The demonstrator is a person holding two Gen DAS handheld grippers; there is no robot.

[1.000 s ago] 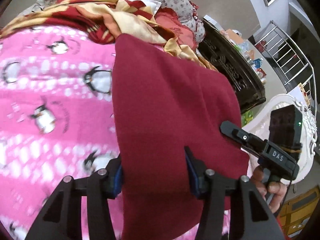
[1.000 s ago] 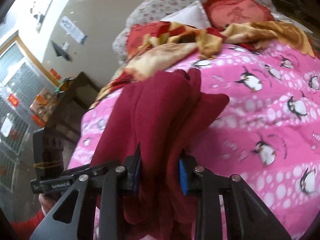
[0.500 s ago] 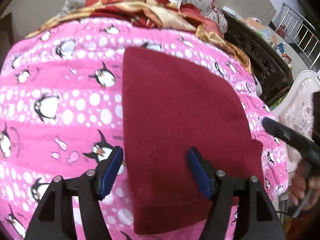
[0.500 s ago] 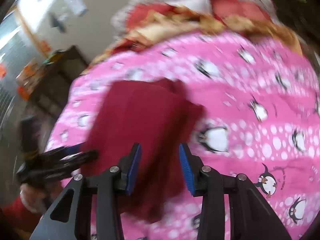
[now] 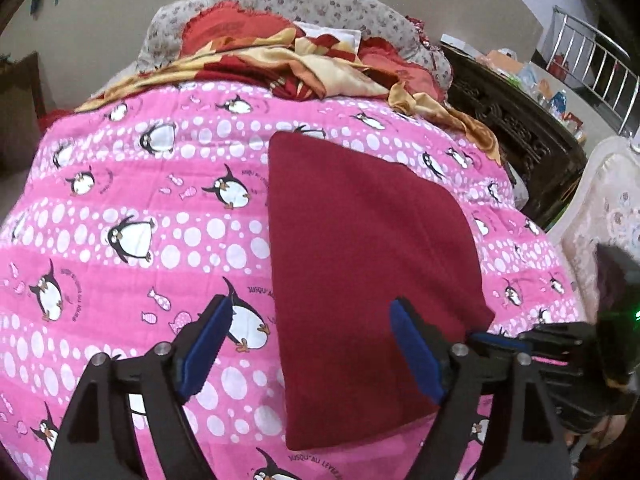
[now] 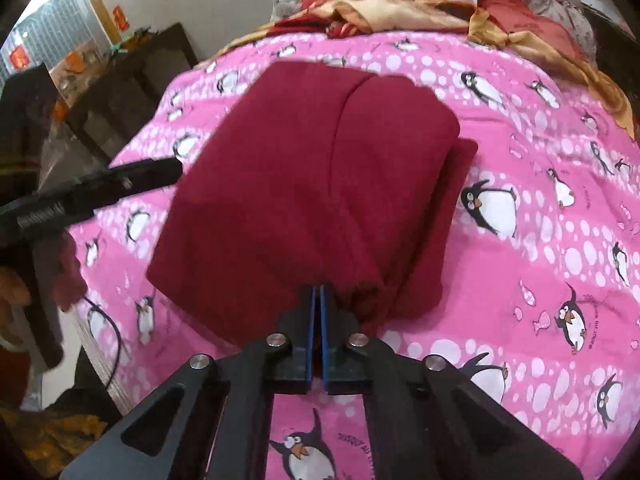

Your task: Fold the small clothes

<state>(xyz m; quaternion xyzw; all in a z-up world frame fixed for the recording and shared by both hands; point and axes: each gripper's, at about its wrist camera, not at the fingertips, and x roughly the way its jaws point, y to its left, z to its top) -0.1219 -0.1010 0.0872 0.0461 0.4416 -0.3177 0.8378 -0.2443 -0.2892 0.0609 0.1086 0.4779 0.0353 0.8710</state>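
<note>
A dark red garment (image 5: 368,264) lies folded flat on the pink penguin bedspread (image 5: 120,200). My left gripper (image 5: 310,308) hovers over its near left edge, and its jaws are opening. One blue pad is above the bedspread, the other above the cloth, and neither presses on it. In the right wrist view the garment (image 6: 304,184) shows stacked layers along its right side. My right gripper (image 6: 318,290) is shut at the garment's near edge, where the cloth gathers into the fingertips. That gripper (image 5: 496,338) also appears at the garment's right corner in the left wrist view.
Crumpled red and gold bedding (image 5: 304,60) and a floral cushion (image 5: 320,0) lie at the bed's far end. A dark carved cabinet (image 5: 520,132) stands beside the bed on the right. Another dark table (image 6: 132,76) stands on the other side.
Both grippers let the garment down flat onto the bedspread and drew back. The left jaws widened. The right jaws opened off the bunched cloth, then closed at its near edge.
</note>
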